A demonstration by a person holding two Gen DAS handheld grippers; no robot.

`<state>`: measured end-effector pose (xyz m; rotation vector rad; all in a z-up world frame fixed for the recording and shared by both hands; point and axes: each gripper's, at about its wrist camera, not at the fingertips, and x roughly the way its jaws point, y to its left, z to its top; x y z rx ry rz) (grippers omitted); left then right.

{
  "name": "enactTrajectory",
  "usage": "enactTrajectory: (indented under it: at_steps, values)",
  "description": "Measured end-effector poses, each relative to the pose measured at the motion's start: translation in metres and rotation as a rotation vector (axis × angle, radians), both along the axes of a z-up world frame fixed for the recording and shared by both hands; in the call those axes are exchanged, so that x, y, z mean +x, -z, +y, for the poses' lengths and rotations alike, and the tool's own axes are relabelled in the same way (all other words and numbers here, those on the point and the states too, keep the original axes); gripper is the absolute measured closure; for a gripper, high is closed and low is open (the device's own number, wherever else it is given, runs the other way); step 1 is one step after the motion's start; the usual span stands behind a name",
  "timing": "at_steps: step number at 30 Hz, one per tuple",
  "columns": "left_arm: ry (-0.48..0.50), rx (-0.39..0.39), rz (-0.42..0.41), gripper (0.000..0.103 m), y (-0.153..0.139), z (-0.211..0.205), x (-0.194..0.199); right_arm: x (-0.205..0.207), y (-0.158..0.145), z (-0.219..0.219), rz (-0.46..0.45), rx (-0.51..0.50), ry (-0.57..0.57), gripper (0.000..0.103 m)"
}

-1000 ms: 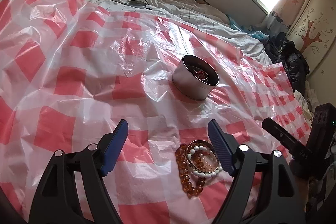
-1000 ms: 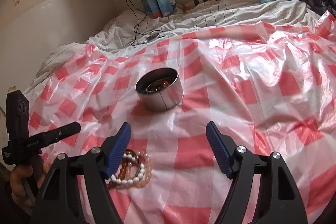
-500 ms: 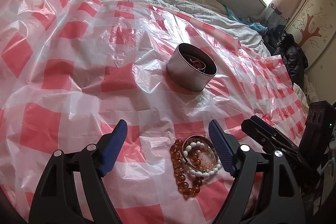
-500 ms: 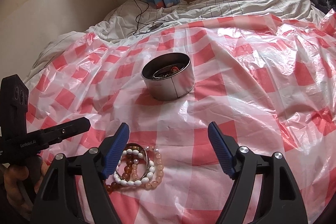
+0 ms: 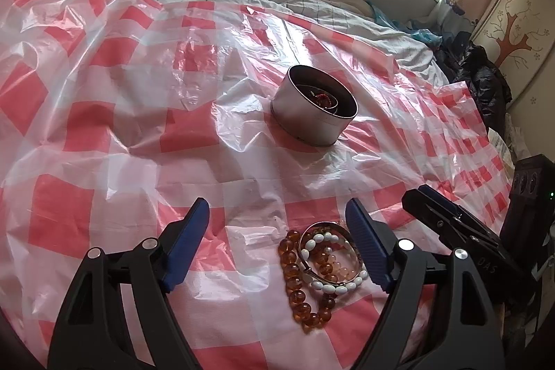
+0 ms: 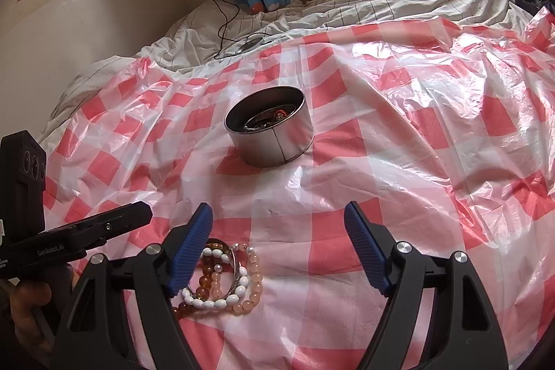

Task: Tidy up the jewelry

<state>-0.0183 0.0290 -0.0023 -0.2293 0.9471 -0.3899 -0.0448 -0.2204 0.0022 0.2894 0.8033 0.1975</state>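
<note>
A heap of beaded bracelets lay on the red-and-white checked plastic sheet (image 5: 131, 134) spread over the bed: an amber-brown bead strand (image 5: 297, 280), a white oval-bead bracelet (image 5: 341, 286), a pale peach bead strand (image 6: 251, 280) and a thin metal bangle (image 5: 326, 226), all overlapping and touching. The round silver metal tin (image 5: 312, 123) stood upright farther out on the sheet, well apart from the heap, lidless, with some dark and red pieces already inside.

The left gripper (image 5: 277, 231) hovered over the sheet with jaws spread wide and empty; the heap sat just inside its right-hand blue finger (image 5: 367, 248). The right gripper (image 6: 277, 231) was likewise spread and empty, with the heap partly under its left-hand blue finger (image 6: 190, 248).

Risks, as judged from this layout:
- The strands were tangled, so a pinch on one would likely drag its neighbours and drop them short of the tin.
- The plastic sheet was loose and wrinkled; fingers closing low could catch the film with the beads and tug it, shifting or tipping the tin.
- The round, glossy beads could roll out of a flat-pad grip.
- Both grippers stood near the same heap, so a collision looked possible if both closed in.
</note>
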Motion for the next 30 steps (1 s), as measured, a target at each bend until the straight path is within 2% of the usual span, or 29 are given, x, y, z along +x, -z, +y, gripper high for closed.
enactTrajectory:
  at_steps: [15, 21, 25, 30]
  values:
    - [0.000, 0.009, 0.005, 0.023, 0.001, 0.003, 0.001, 0.001, 0.002, 0.003, 0.006, -0.007, -0.002, 0.027]
    - [-0.021, 0.082, 0.000, 0.023, 0.004, 0.008, 0.002, -0.001, 0.003, 0.004, 0.002, -0.024, -0.004, 0.025]
    - [-0.058, 0.076, 0.019, 0.022, 0.008, 0.021, 0.006, -0.001, 0.002, 0.003, 0.007, -0.032, -0.004, 0.025]
    - [-0.052, 0.090, 0.027, 0.022, 0.013, 0.018, 0.006, 0.001, 0.004, 0.004, 0.028, -0.030, -0.020, 0.025]
